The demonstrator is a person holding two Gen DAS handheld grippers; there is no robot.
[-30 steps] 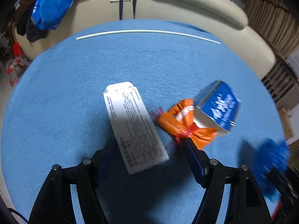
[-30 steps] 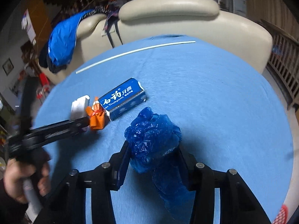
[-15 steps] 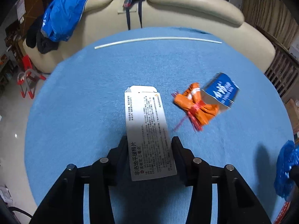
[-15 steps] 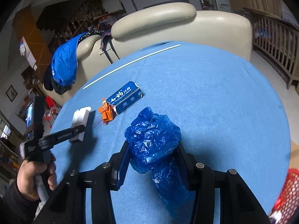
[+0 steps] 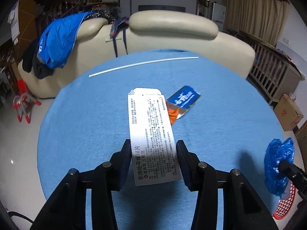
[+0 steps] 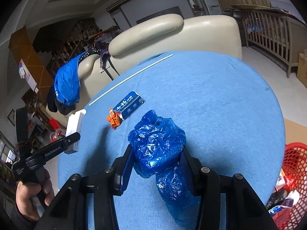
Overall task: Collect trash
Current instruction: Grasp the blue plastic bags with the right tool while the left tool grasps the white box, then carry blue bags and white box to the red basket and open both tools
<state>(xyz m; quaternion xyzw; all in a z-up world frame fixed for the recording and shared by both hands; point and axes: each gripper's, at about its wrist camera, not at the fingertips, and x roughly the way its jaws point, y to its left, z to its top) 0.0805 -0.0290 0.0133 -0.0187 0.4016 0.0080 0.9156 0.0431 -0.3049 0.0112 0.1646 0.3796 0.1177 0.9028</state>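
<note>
- Left gripper [image 5: 153, 149] jaws clamp a white medicine box [image 5: 151, 134], lifted above the table [image 5: 96, 115].
- Right gripper [image 6: 156, 157] jaws pinch a crumpled blue plastic bag [image 6: 157, 143].
- Red mesh basket [image 6: 295, 161] beside the table holds wrappers.
- Farther off, a blue toothpaste box [image 6: 128, 105] touches an orange wrapper [image 6: 114, 120].

Your left tool [image 5: 153, 159] is closed on the white box [image 5: 151, 130]; your right tool [image 6: 156, 162] is clamped on the blue bag [image 6: 157, 147], both tilted downward.

White box [image 5: 151, 132] hides most of orange wrapper [image 5: 172, 116].
</note>
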